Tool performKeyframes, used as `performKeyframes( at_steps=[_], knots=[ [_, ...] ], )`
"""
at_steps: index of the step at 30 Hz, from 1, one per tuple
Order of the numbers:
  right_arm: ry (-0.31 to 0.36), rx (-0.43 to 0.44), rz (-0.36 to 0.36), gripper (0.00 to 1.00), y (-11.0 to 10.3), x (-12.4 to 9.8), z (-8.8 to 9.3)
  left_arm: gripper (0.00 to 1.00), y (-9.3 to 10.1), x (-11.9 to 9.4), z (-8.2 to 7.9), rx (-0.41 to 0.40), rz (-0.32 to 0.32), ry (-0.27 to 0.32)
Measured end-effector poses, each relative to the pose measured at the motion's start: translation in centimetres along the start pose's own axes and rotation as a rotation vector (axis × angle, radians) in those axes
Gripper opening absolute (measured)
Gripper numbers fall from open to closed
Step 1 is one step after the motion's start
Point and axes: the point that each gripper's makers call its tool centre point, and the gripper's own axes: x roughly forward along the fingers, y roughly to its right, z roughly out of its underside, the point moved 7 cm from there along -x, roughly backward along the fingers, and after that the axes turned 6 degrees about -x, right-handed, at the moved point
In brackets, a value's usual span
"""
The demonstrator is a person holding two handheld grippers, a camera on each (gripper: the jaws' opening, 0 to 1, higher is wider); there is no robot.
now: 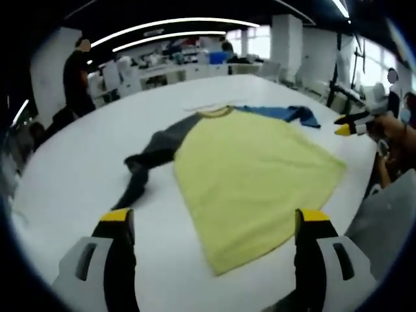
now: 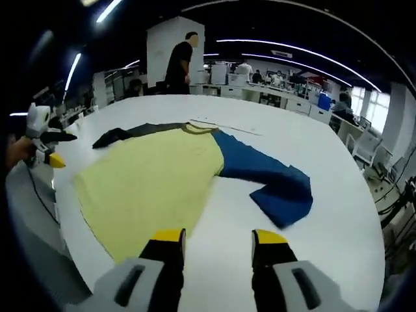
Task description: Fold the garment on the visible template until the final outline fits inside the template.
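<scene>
Yellow-tipped jaws of the left gripper (image 1: pixel 215 224) and right gripper (image 2: pixel 218 238) stand parted, grasping nothing. Ahead, the garment (image 1: pixel 250 172) lies flat mid-table (image 1: pixel 71 175), unfolded: hem toward the grippers, collar away, grey sleeve (image 1: pixel 153 156) and blue sleeve (image 2: pixel 276 185) outspread. Folding appears unstarted.

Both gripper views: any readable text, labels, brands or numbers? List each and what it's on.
None readable.
Shirt: plain yellow body, grey sleeve, blue sleeve; no print or label shows.
Table: plain white, no markings legible.
Left tongs and right tongs: yellow tips, no lettering.
Background desks and equipment: too small and blurred to read.
</scene>
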Motion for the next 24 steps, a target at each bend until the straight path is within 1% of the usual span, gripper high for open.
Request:
performKeyframes(
  at_steps=[2, 5, 8, 11, 12, 15, 17, 19, 21, 24],
  knots=[
    [0.001, -0.008, -0.001, 0.39, 0.7, 0.4, -0.2, 0.99, 0.2, 0.1, -0.1, 0.006, 0.007, 0.005],
    [-0.015, -0.034, -0.005, 0.39, 2.0, 1.6, -0.2, 0.99, 0.6, 0.1, -0.5, 0.024, 0.017, 0.018],
    [-0.022, -0.037, -0.011, 0.38, 3.2, 2.6, -0.2, 0.99, 0.6, 0.1, -0.8, 0.035, 0.027, 0.026],
    [-0.018, 0.003, -0.022, 0.36, 4.3, 3.8, -0.2, 0.99, 0.6, 0.1, -1.0, 0.043, 0.037, 0.029],
    [-0.030, 0.017, -0.025, 0.36, 4.8, 4.2, -0.1, 0.99, 0.6, 0.1, -1.1, 0.048, 0.037, 0.030],
    [-0.056, -0.028, -0.014, 0.34, 5.7, 5.4, 0.1, 0.99, 0.2, 0.3, -1.1, 0.044, 0.022, 0.016],
    [-0.085, -0.028, -0.019, 0.32, 6.1, 6.1, 0.3, 0.99, -0.1, 0.2, -1.0, 0.037, 0.014, 0.013],
    [-0.084, -0.031, -0.023, 0.30, 6.4, 6.6, 0.4, 0.99, -0.2, 0.2, -1.1, 0.040, 0.013, 0.020],
    [-0.090, -0.005, -0.043, 0.28, 6.7, 7.2, 0.5, 0.99, -0.3, 0.2, -1.1, 0.038, 0.012, 0.023],
    [-0.108, -0.013, -0.055, 0.26, 7.0, 8.0, 0.8, 0.99, -0.5, 0.4, -1.0, 0.030, 0.013, 0.024]
  ],
)
